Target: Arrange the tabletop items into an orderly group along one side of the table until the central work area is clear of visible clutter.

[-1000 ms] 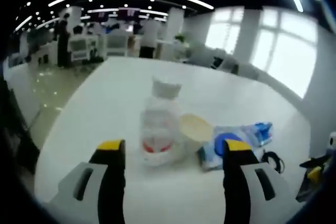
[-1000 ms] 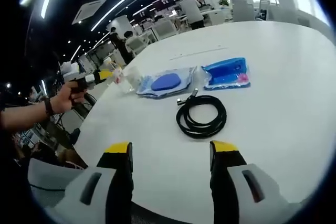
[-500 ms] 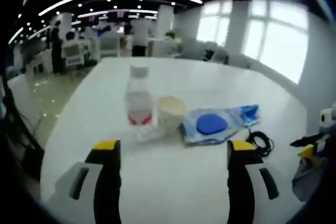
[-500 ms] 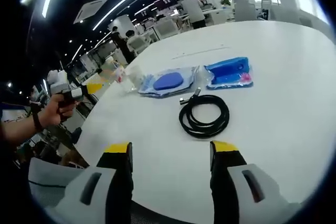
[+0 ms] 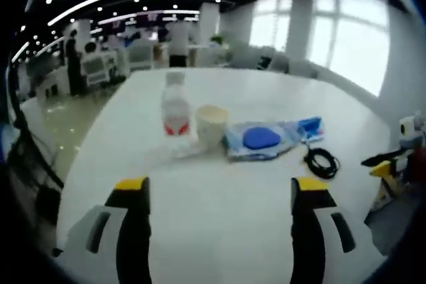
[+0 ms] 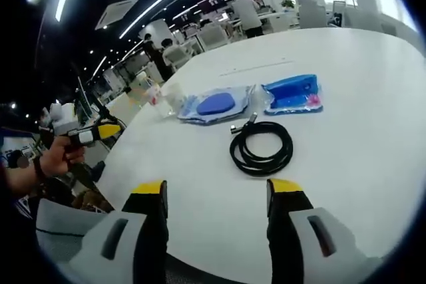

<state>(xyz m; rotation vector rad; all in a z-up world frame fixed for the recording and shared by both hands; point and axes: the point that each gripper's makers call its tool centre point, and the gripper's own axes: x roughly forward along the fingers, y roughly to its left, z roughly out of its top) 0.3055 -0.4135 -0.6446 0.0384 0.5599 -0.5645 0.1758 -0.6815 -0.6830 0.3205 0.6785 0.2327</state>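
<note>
A clear water bottle [image 5: 176,108] with a red label stands upright on the white table [image 5: 219,231], a pale paper cup [image 5: 212,123] just to its right. Beside them lie a clear pouch with a blue oval [image 5: 261,139], a smaller blue packet [image 5: 309,126] and a coiled black cable [image 5: 321,162]. My left gripper [image 5: 219,187] is open and empty, well short of the bottle. My right gripper [image 6: 217,191] is open and empty, short of the cable [image 6: 261,147]. Past the cable lie the pouch [image 6: 214,104] and blue packet [image 6: 291,93]. The bottle and cup [image 6: 160,96] look small at the left.
The left gripper [image 6: 83,136], held by a hand [image 6: 50,157], hangs off the table's left edge in the right gripper view. The right gripper [image 5: 393,161] shows at the right edge of the left gripper view. Office desks, chairs and standing people fill the background.
My left gripper has drawn back from the bottle, which now looks smaller and farther away. In the right gripper view it has dropped away from the table edge. The right gripper has barely moved.
</note>
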